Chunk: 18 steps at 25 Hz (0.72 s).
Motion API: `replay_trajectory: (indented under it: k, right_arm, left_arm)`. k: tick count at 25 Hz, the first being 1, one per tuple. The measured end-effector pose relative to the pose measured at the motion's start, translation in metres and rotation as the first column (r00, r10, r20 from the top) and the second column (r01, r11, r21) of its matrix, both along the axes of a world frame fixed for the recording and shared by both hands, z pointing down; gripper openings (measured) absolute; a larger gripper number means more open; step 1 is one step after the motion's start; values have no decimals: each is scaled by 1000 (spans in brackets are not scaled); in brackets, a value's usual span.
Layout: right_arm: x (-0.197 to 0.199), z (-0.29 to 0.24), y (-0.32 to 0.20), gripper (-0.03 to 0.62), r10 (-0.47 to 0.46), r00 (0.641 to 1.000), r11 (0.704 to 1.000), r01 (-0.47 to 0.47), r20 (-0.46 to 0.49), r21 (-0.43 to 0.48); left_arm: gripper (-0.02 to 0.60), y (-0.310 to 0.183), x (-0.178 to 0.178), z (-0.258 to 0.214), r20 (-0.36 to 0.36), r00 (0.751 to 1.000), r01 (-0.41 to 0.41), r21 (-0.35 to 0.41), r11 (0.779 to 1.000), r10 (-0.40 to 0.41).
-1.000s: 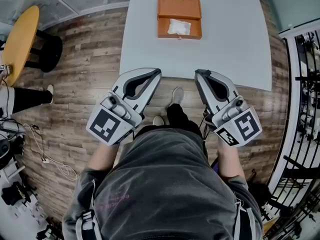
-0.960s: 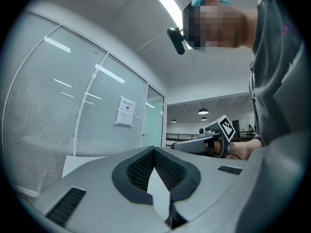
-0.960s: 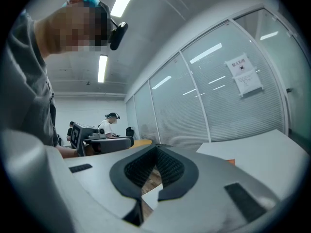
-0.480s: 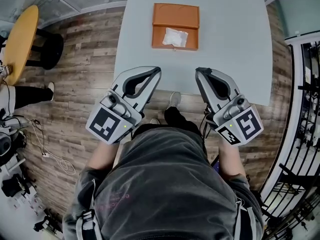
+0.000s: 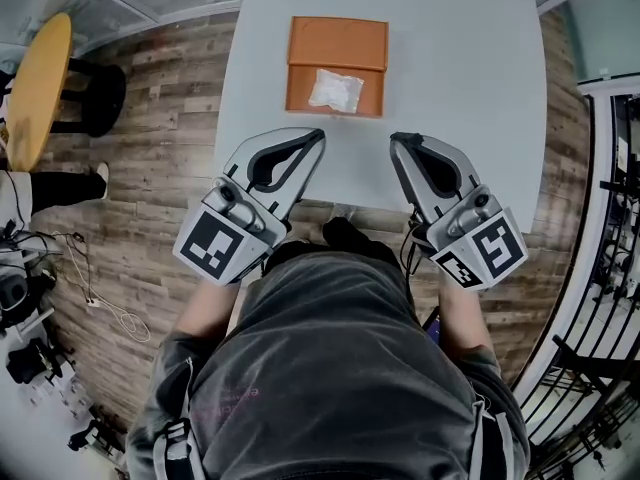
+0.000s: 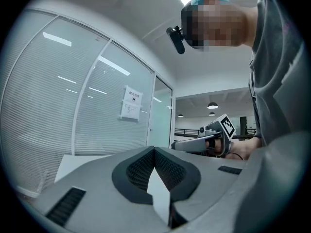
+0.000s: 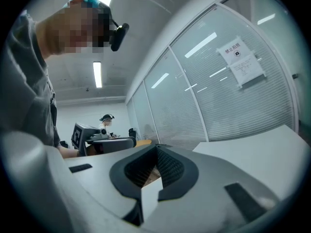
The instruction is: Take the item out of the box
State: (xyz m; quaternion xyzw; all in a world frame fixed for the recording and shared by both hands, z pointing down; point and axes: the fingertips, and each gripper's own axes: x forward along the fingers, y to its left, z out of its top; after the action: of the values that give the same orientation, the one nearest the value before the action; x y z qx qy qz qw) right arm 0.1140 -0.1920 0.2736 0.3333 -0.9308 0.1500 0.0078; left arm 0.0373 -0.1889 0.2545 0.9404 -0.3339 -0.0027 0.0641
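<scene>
Wood-plank flooring is seen around a pale grey table point(image 5: 460, 78). One orange box point(image 5: 338, 40) is set on it with its lid laid back flat. One white plastic bag point(image 5: 336, 89), taken to be the item, lies inside the open tray of the box and is touched by nothing.

Two grippers are held side by side over the near edge of the table, both pointed towards the box. The left gripper point(image 5: 318, 135) is clenched, its jaws pressed together with nothing between them, as is shown in the left gripper view point(image 6: 154, 149). The right gripper point(image 5: 397, 138) is closed in the same way and is likewise empty, as its own view point(image 7: 156, 148) shows.

The task is judged to be at its very start. The lid is already open, so no opening is called for, but the bag has not been reached, gripped or lifted. What is left is the approach, the parting of one pair of jaws, a grip on the bag, and its removal to the bare tabletop.

Off to the left, one round yellow table point(image 5: 38, 83) can be counted.
</scene>
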Motion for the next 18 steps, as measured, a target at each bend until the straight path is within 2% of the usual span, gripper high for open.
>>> replay_trajectory:
  k: [5,9,18]
  right_arm:
    - [16,16,-22,5,-7,1000,1000,7,14,-15]
    - [16,25,-28,5,-7,1000,1000,8,21,-28]
    - [18,31,-29,5,-2,1000,999,2,12,-41]
  left_arm:
    - [3,-22,20,15,22,1000,-4,-7,1000,4]
    - [3,-28,19,25,36,999,0,-25,1000,0]
    - [3,-35,17,54,125,992,-13,-30,999,16]
